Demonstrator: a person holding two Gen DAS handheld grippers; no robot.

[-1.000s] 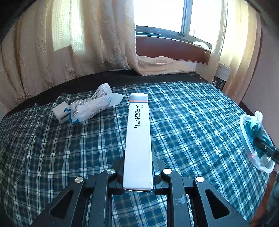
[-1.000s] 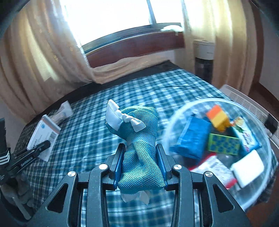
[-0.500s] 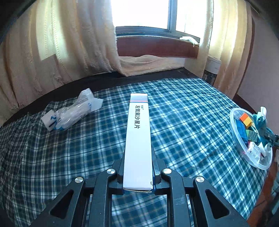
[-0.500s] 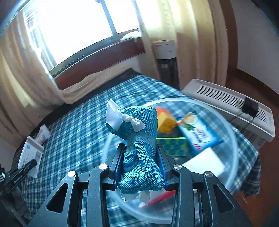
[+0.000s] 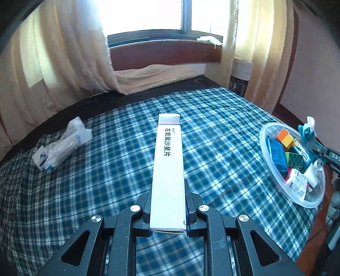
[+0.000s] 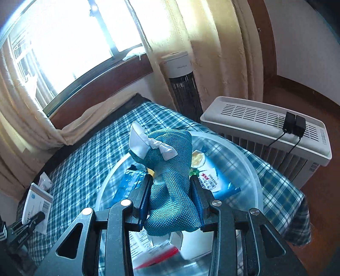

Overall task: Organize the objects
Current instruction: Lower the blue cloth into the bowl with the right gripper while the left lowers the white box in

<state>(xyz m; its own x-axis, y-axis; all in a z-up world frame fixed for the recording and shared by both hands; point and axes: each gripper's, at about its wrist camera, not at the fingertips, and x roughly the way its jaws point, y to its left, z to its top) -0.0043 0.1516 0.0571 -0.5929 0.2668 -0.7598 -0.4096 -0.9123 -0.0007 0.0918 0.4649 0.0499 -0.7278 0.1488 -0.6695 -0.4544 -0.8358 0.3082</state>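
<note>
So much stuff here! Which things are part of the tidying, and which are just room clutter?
Part of the tidying:
- white medicine box in the left claw
- teal cloth bundle in the right claw
- clear plastic bowl holding collected items
- plastic-wrapped packet on the bed

Just lying about:
- curtains
- white heater
- tower fan

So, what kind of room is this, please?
Probably a bedroom at home: a bed under a blue plaid sheet, cream curtains at a window, and a white heater beside it.
</note>
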